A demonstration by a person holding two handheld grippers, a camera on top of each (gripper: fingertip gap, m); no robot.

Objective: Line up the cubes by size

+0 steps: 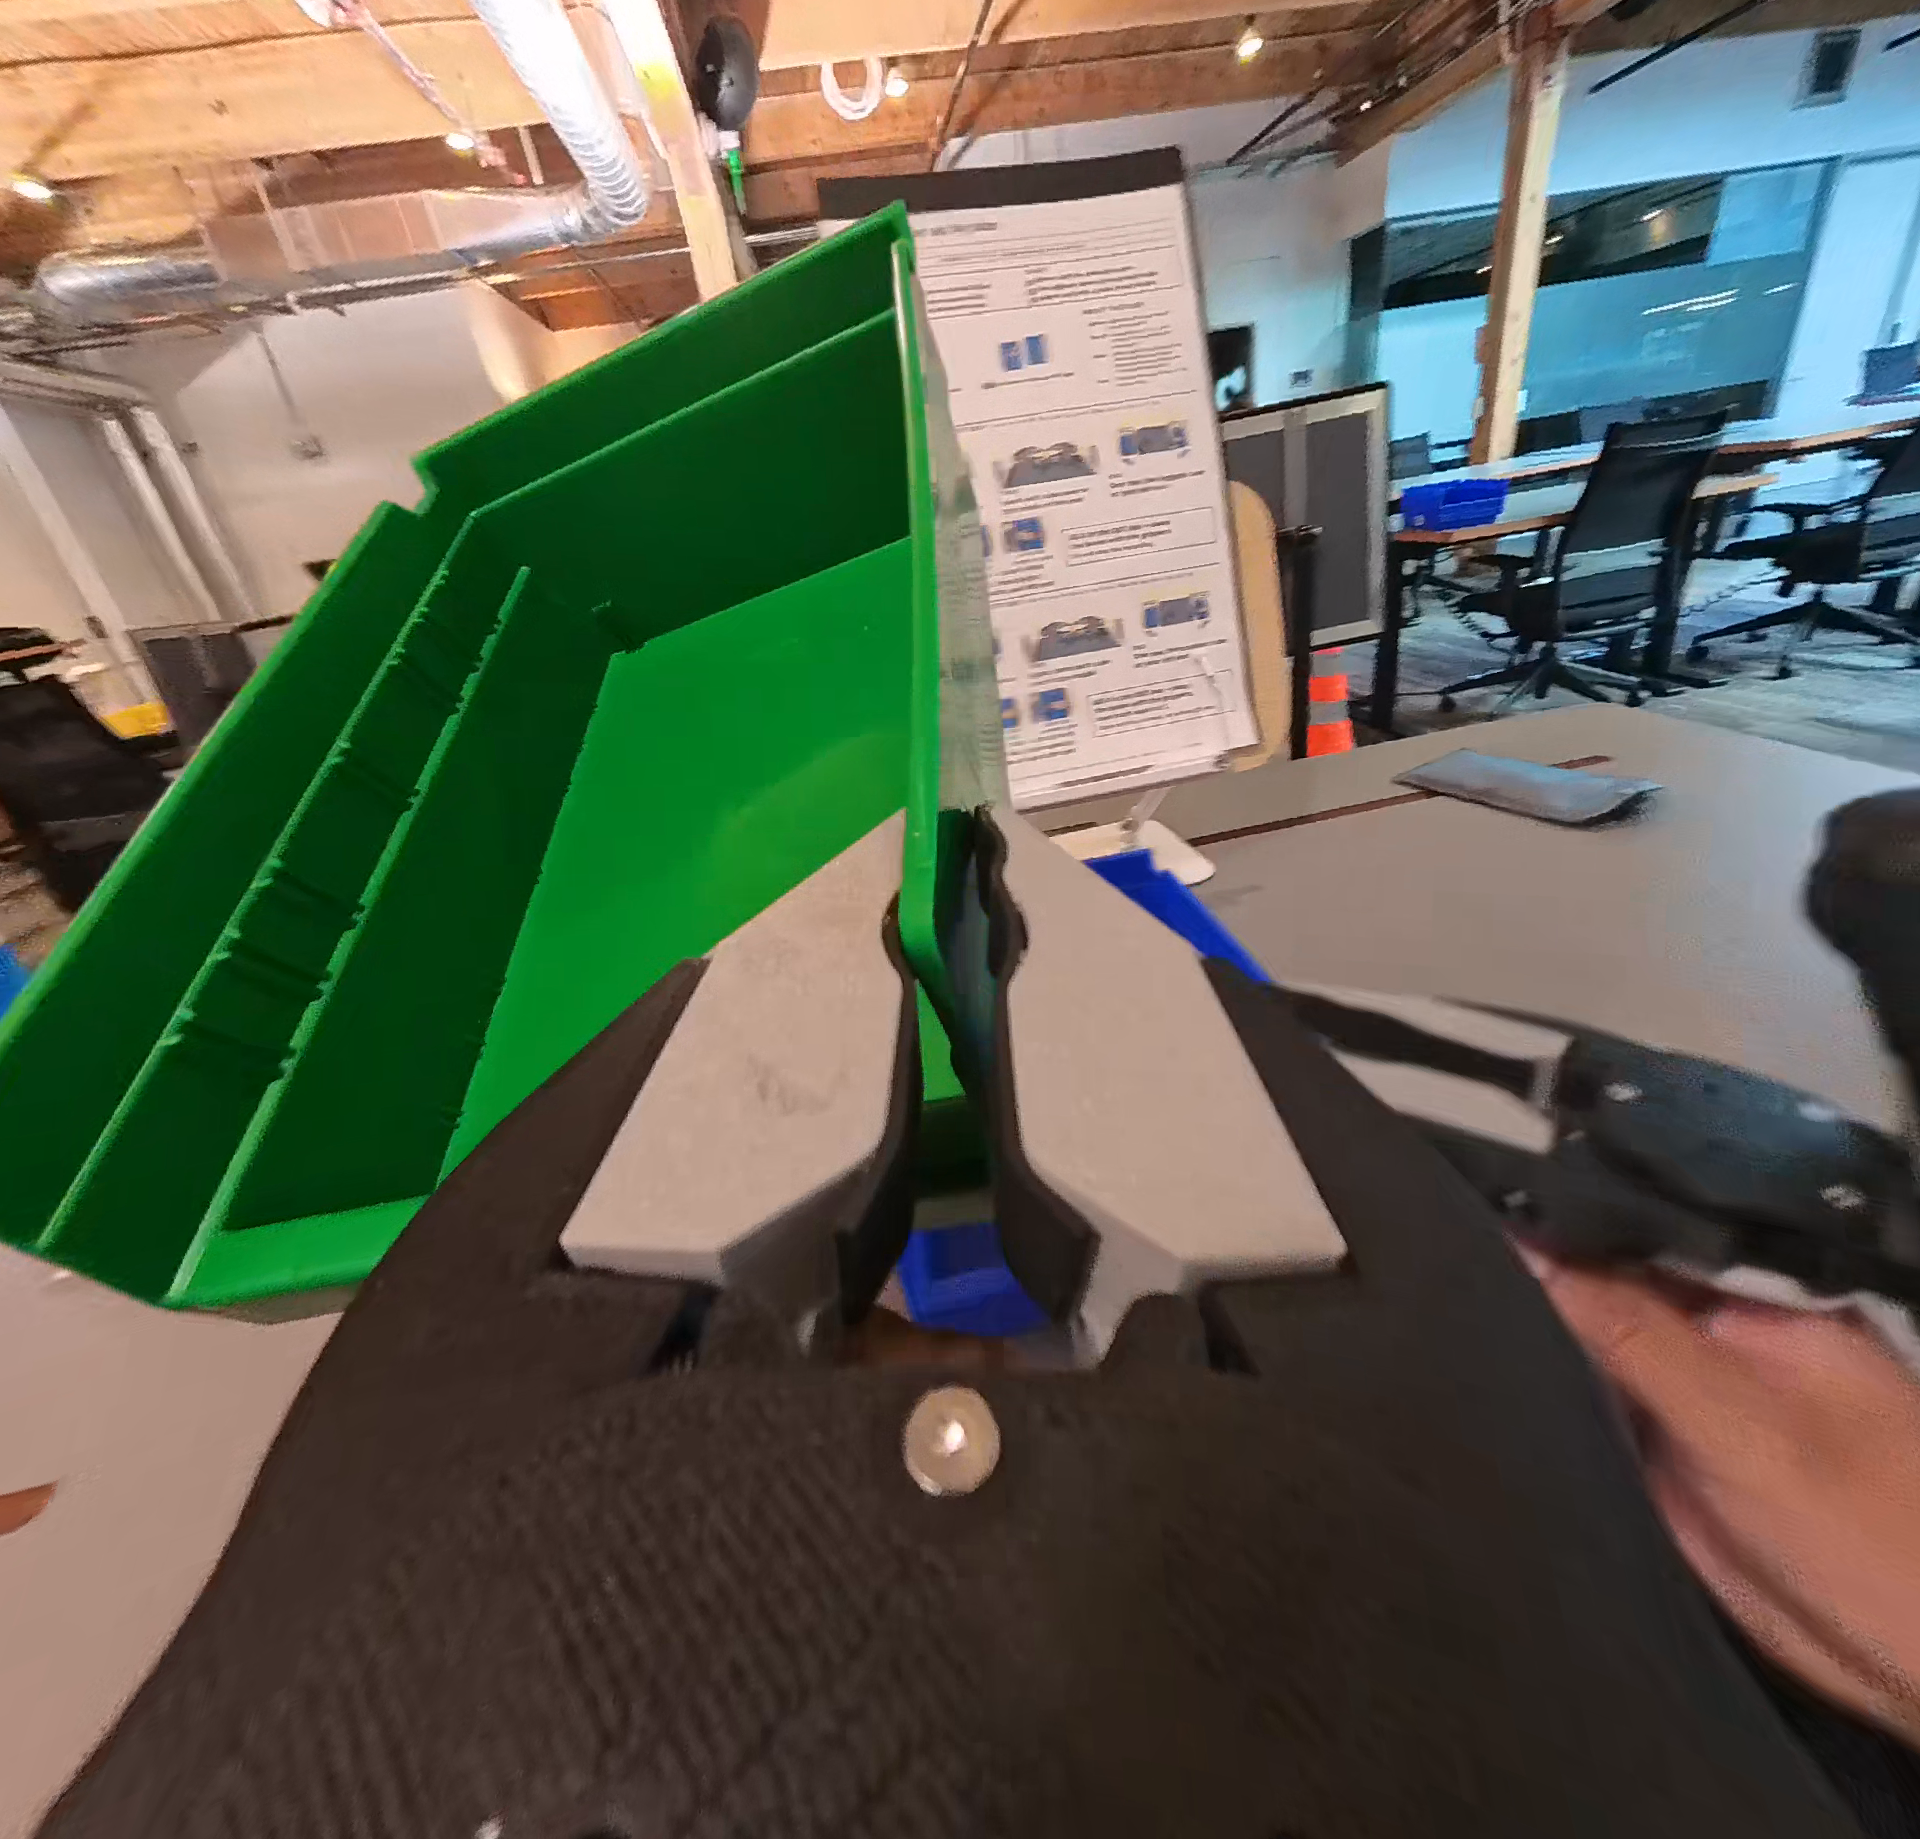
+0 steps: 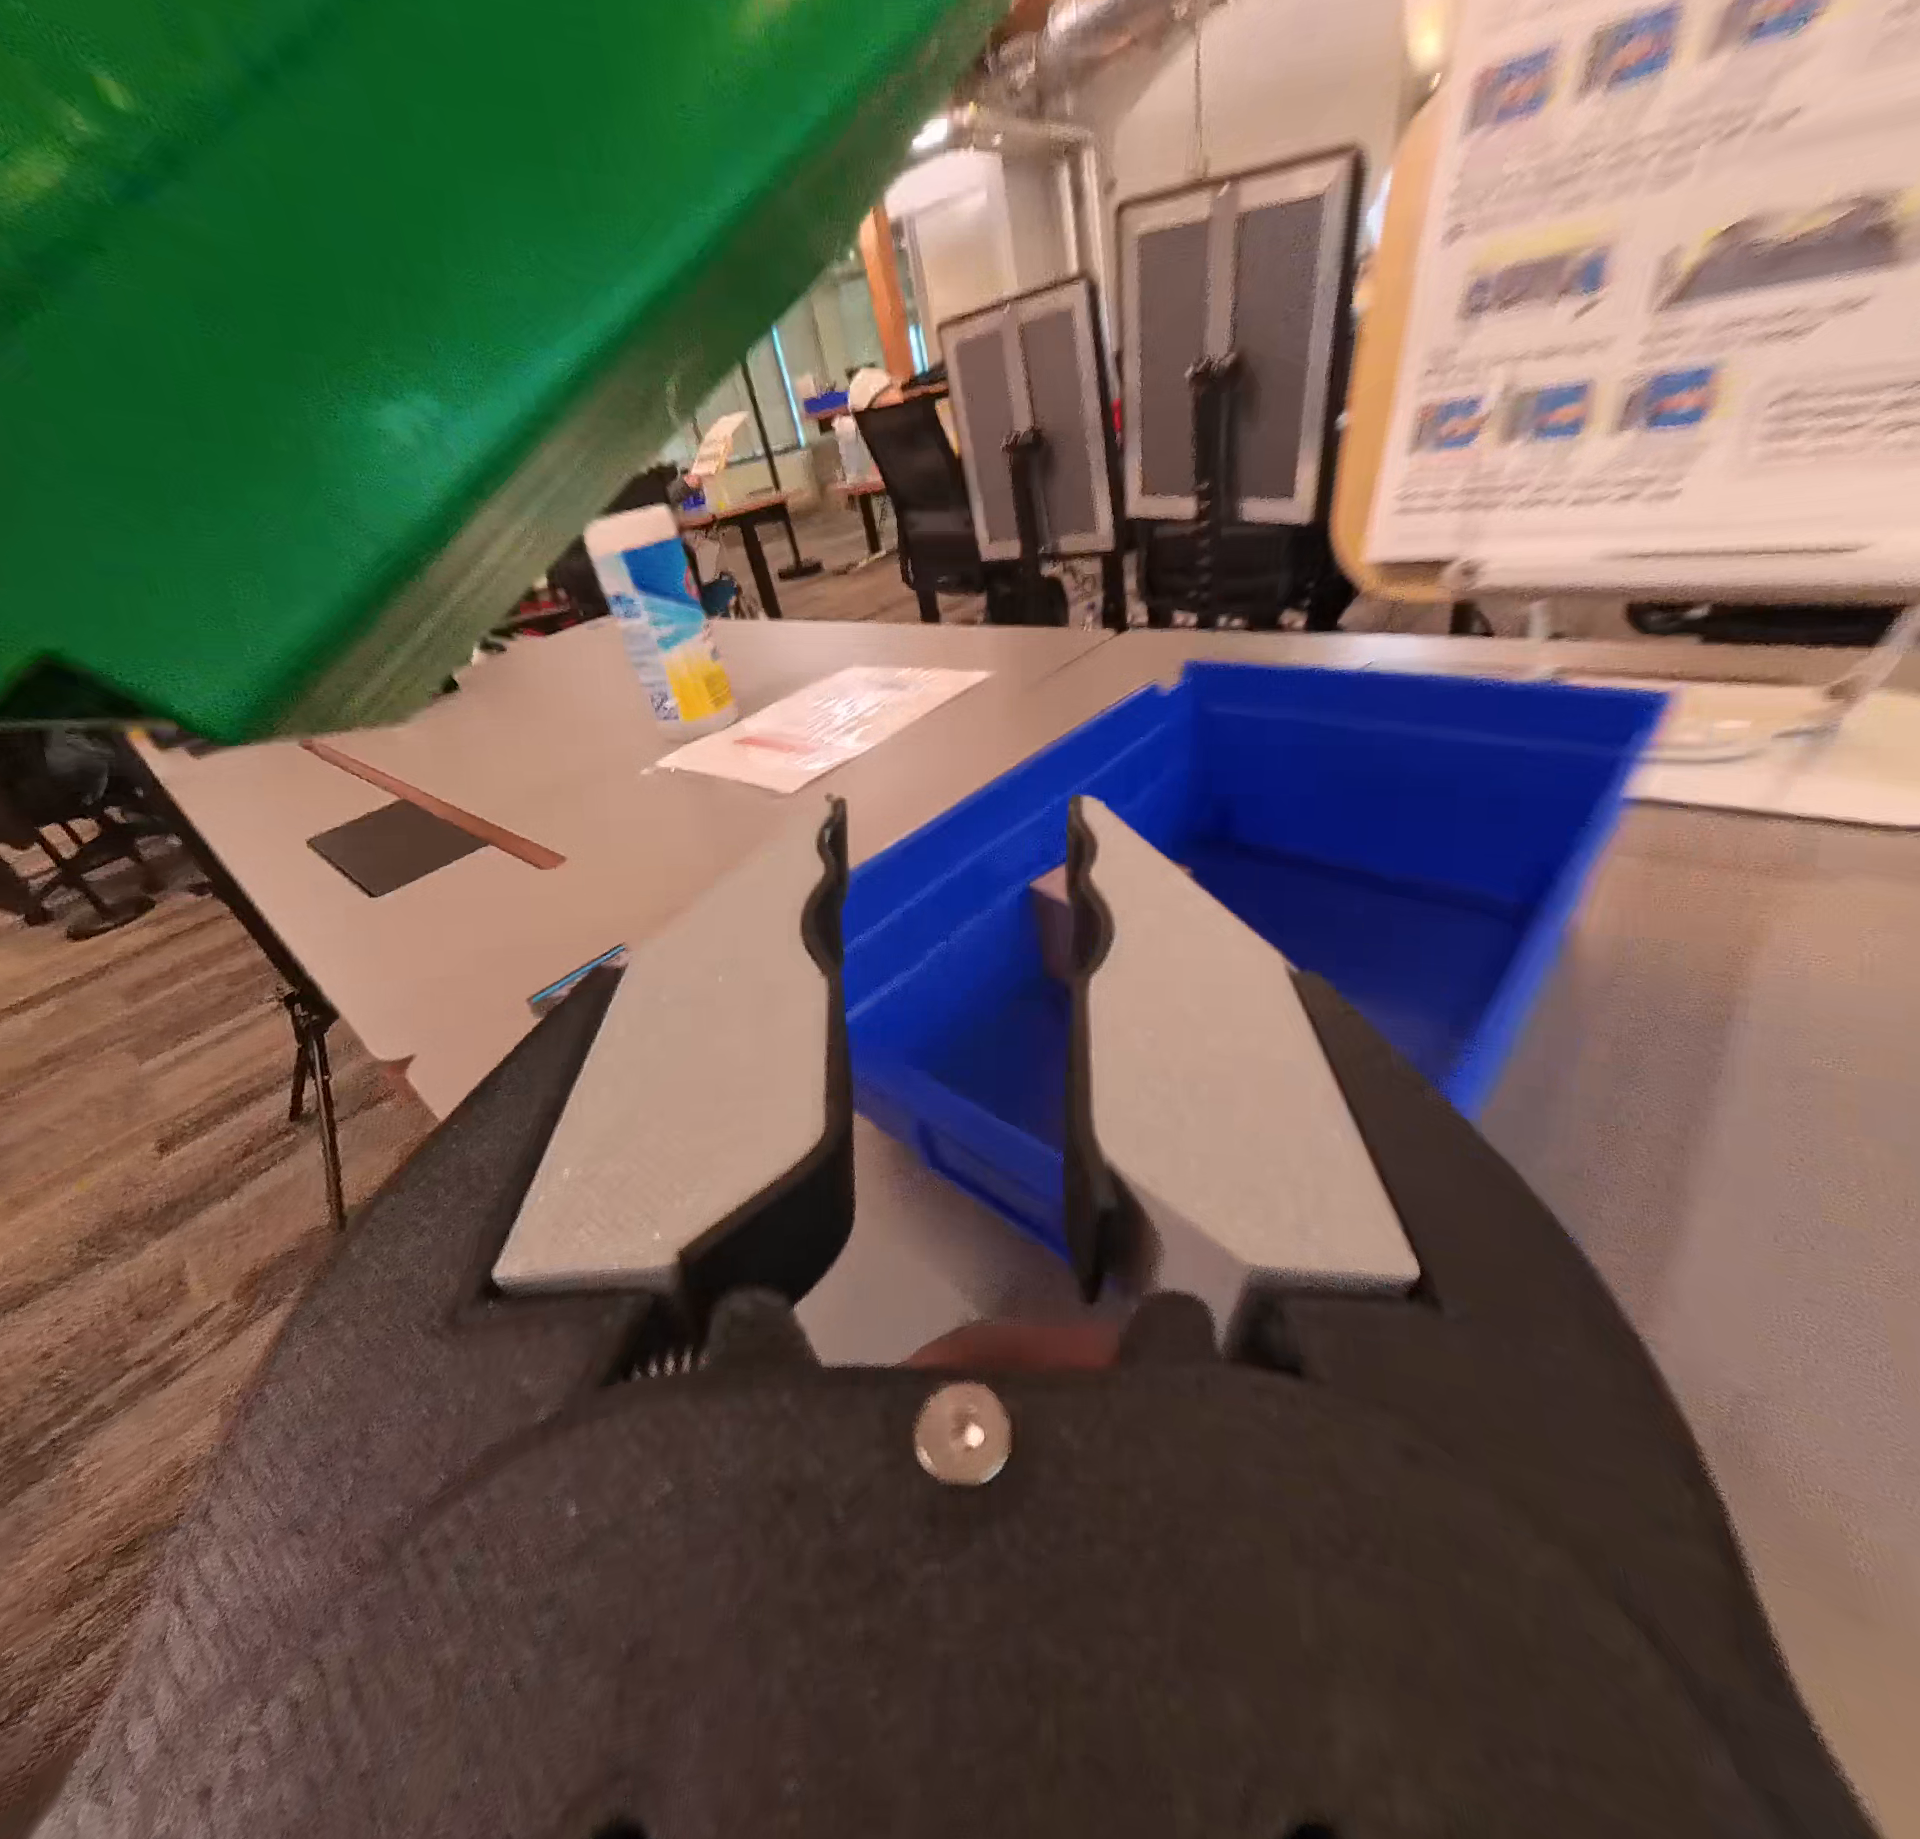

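Up front, key relation: blue bin (image 2: 1299, 916) sits straight ahead of my right hand-held gripper (image 2: 956, 833) on the grey surface (image 2: 1714, 1062), its long axis running away from me and slightly right. Right side is clearly the nearer one.

Cubes: only hint I get is a greyish block corner (image 2: 1051, 922) poking up inside the blue bin, right against the right finger. Can't say for sure it's a cube, and I can't compare sizes from here.

Right hand-held gripper: jaws parted to a medium gap, nothing between them, hovering over the bin's near end.

Left hand-held gripper: (image 1: 951, 833) pinched tight on the side wall of a green bin (image 1: 623, 750), which is lifted and tilted, open side toward the camera. It looks empty to me.

Green bin vs right side: it hangs above and to the left in the right wrist view, well clear of the blue bin.

My guess for next: right goes down into the blue bin for that block.
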